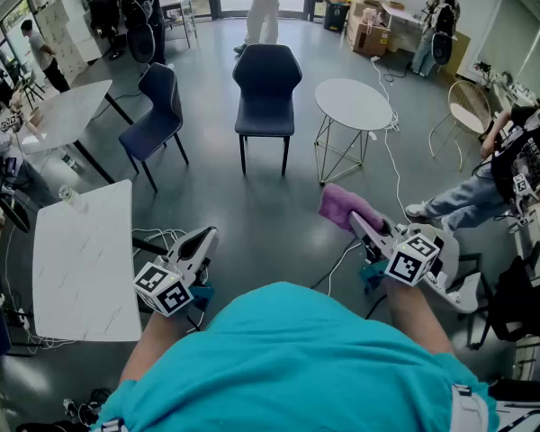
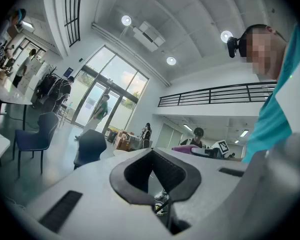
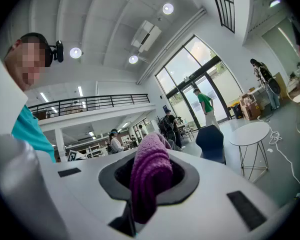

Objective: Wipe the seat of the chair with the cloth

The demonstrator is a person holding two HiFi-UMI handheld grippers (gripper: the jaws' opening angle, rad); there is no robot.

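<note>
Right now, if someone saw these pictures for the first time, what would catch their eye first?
The purple cloth stands out most, clamped in the right gripper low at the head view's right. Straight ahead, farther off, stands a dark blue chair with nothing on its seat, and a round white table beside it. The left gripper is shut and holds nothing.

A purple cloth [image 1: 346, 207], a navy chair [image 1: 266, 88], a white marbled table [image 1: 81, 259], a teal shirt [image 1: 288, 367] and a grey floor [image 1: 252, 214] are pictured.
</note>
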